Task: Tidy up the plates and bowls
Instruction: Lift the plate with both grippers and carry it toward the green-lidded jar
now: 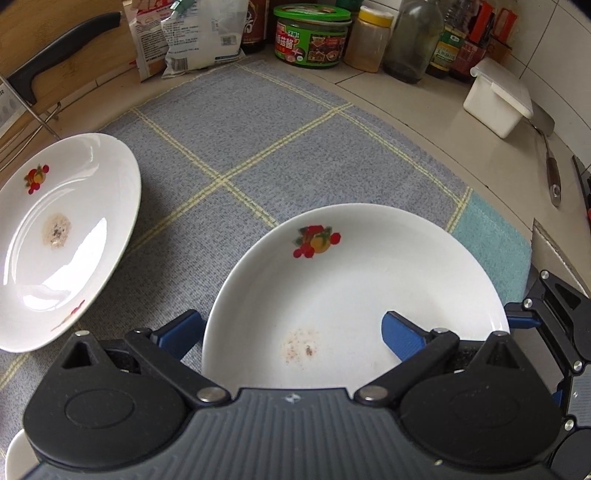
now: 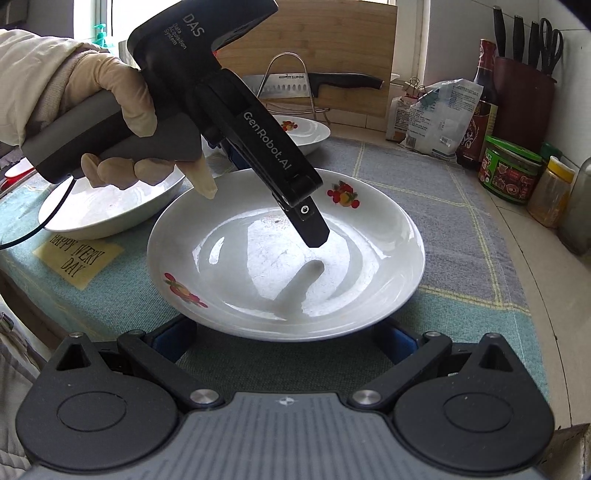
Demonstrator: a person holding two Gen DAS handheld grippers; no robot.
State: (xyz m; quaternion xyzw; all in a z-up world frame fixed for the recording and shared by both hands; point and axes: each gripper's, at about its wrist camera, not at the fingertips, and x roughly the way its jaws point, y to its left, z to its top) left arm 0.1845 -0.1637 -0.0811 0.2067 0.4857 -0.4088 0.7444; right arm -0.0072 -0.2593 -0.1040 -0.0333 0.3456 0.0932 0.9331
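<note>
While I work at the table (image 1: 406,110), a grey checked cloth (image 1: 258,147) lies ahead of my left gripper (image 1: 291,332), with jars (image 1: 312,35) and bottles behind it. Its jaws stand wide apart over a white plate (image 1: 369,280) with some crumbs inside. A second plate (image 1: 62,236) sits to its left. My right gripper (image 2: 284,341) is open around the plate's near rim.

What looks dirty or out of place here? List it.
Both plates in the left wrist view carry dried residue: the near plate beneath the left tool has reddish specks, and the far plate has a brownish patch. Nothing looks spilled or broken.
</note>
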